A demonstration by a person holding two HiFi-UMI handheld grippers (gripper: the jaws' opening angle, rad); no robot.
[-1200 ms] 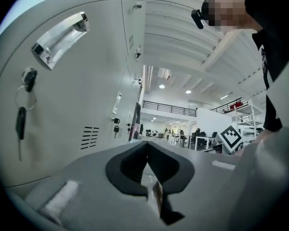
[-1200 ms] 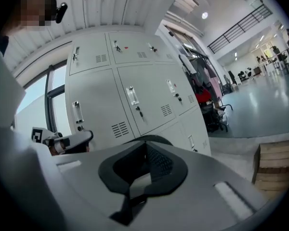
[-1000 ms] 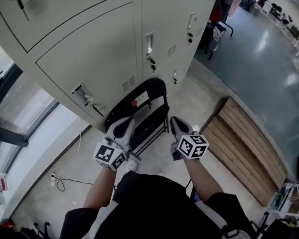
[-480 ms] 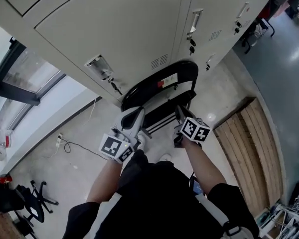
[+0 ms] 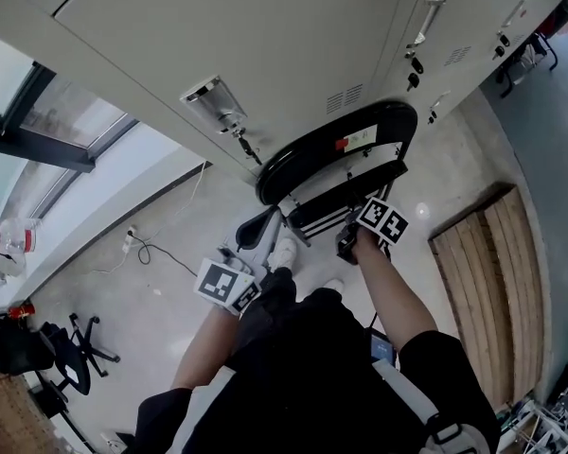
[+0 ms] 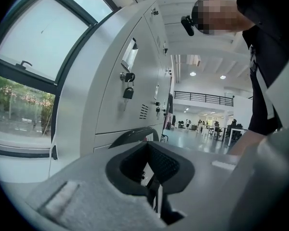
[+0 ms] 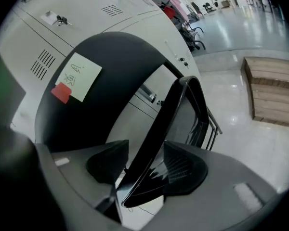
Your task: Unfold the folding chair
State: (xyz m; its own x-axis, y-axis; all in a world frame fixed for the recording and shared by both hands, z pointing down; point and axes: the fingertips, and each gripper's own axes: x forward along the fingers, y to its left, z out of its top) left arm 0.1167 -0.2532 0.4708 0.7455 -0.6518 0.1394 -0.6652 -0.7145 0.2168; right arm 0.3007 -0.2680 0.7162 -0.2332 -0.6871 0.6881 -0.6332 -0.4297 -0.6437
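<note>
The black folding chair (image 5: 346, 145) leans folded against the grey lockers (image 5: 265, 45). A white note and a red sticker are on its backrest (image 7: 111, 81). My right gripper (image 5: 346, 244) is at the seat's front edge. In the right gripper view its jaws (image 7: 144, 150) are opening, with the glossy black seat rim (image 7: 156, 138) passing between the pads and a gap showing on the left side. My left gripper (image 5: 260, 225) hangs lower left of the chair, shut and holding nothing. In the left gripper view (image 6: 151, 153) the chair's curved top (image 6: 135, 134) shows just beyond the jaws.
A wooden pallet (image 5: 483, 282) lies on the floor to the right. A window (image 5: 38, 112) and a floor cable (image 5: 147, 249) are at the left, with an office chair base (image 5: 71, 353) below. Padlocks hang from the locker doors (image 6: 127, 93). My own legs fill the lower middle.
Both grippers have dropped towards the chair. The right one rolled, came down onto the seat's edge and its jaws spread apart. The left stayed shut. The head view tilted so the chair sits higher.
</note>
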